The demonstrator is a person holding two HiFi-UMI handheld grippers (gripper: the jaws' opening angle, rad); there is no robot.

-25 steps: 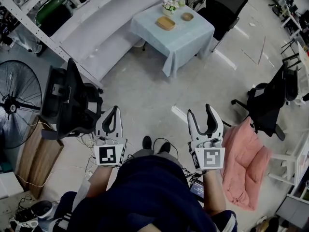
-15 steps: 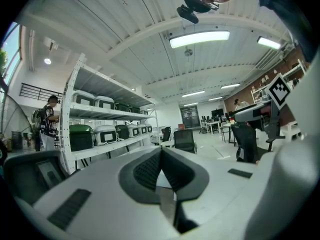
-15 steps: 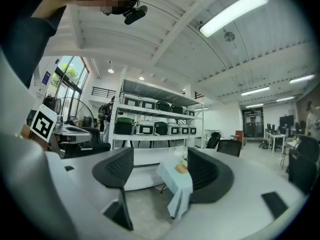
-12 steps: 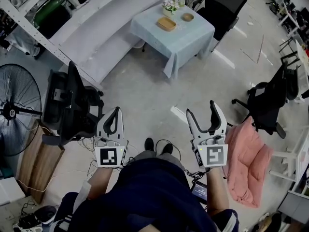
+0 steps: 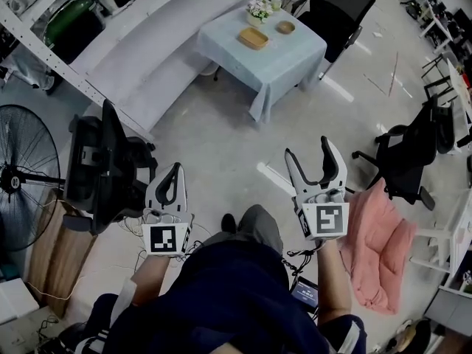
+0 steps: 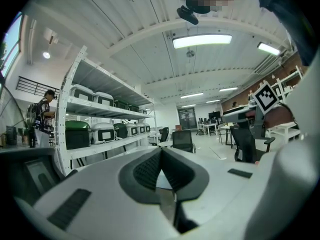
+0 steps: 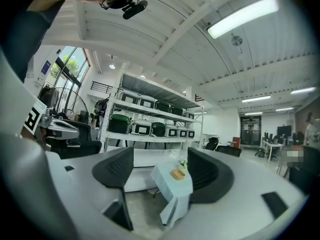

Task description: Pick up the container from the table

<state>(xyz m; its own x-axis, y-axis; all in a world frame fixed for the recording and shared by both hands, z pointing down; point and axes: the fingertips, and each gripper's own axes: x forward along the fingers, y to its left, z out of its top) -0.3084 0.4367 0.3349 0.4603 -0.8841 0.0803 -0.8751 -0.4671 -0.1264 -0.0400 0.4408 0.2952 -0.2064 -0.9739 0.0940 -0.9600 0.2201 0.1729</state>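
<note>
Down at the person's waist, the left gripper [image 5: 175, 169] has its jaws pressed together, tips meeting, with nothing caught in them. The right gripper [image 5: 307, 150] sits a touch further out, jaws spread wide and nothing clamped between the pads either. Both point out across the floor.

The container [image 5: 253, 37], a tan rectangular one, is well away from both grippers. It sits near the middle of the table [image 5: 284, 59] with the pale blue cloth, at the far side of the bare floor. From the right gripper view the table lines up right in the gap between the open jaws, just way off in the distance.

A small round bowl [image 5: 285, 26] is near the container, and a little flower pot [image 5: 259, 9] stands at the table's far edge. A black office chair [image 5: 103, 161] is just left of the left gripper, with a fan [image 5: 21, 172] beyond it. A pink cushion [image 5: 376, 249] lies off to the right.
</note>
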